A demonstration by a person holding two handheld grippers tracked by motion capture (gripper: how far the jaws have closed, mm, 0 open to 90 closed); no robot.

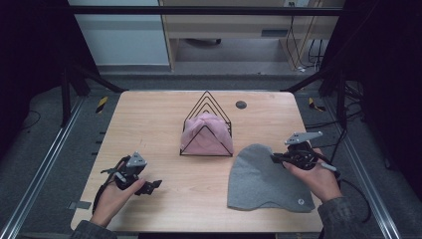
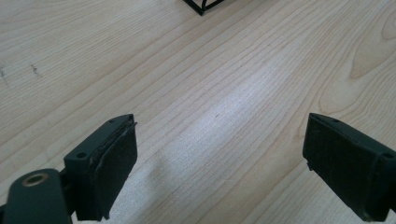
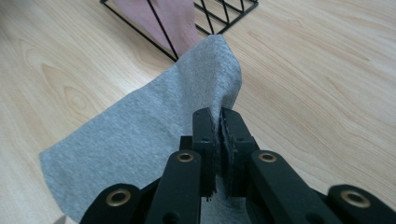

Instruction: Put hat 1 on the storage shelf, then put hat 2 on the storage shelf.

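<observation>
On the table (image 1: 149, 119) as the high view gives it, I have a grey beanie (image 1: 263, 181) lying flat at the right front, its rounded crown towards a black wire rack (image 1: 207, 125) that stands at the middle and already carries a pink beanie (image 1: 205, 135) between its triangular dividers. My right gripper (image 1: 274, 158) sits at the grey beanie's far right edge, just beside the rack's near right corner, and my left gripper (image 1: 152, 186) rests well apart at the left front over bare wood.

Along the left gripper view, my own jaws stand wide apart with nothing between them, only wood grain below and a corner of the rack (image 2: 201, 5) at the top edge.

Along the right gripper view, my jaws are clamped together on a fold of the grey beanie (image 3: 154, 121), which rises off the table in a peak at the pads (image 3: 203, 135) while the rest of it drapes down to the wood. The rack (image 3: 219, 18) and the pink beanie (image 3: 163, 16) lie just beyond.

I judge the step in hand to be the pick-up of the grey beanie for filing in the rack. Next I would need to lift it clear, perhaps bring the left gripper across to take the hanging side, and lower it into a free slot without snagging a wire or tipping the rack.
</observation>
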